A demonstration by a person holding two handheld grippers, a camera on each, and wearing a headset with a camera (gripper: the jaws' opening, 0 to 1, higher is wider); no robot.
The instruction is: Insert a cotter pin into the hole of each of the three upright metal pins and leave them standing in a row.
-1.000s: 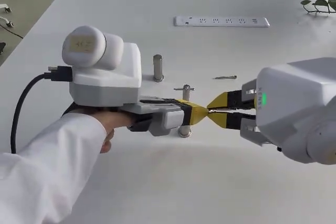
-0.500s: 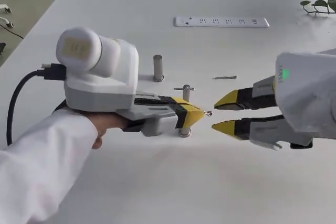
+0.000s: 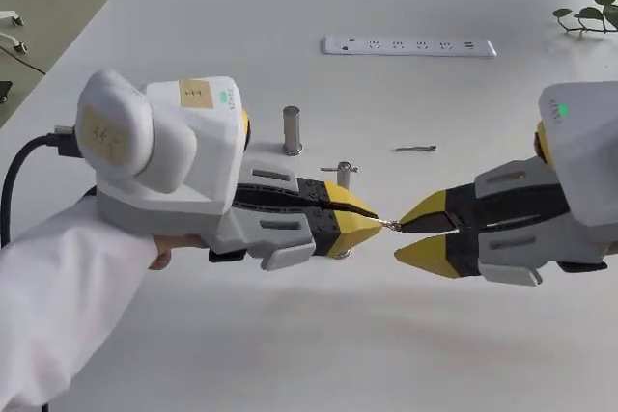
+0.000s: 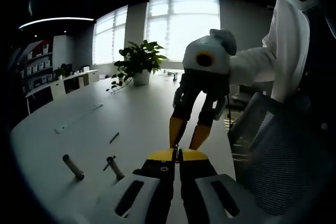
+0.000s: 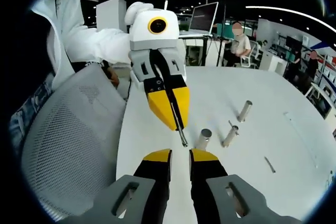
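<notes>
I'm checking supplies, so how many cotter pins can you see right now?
3 cotter pins. One sits through the middle pin, one lies loose on the table, and one is clamped in the left gripper. Others may be hidden behind the grippers.

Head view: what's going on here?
A person holds the left gripper shut on a cotter pin, its tip pointing at the open right gripper. Three metal pins stand on the table; the middle pin already has one through it, and a loose cotter pin lies beside them.
</notes>
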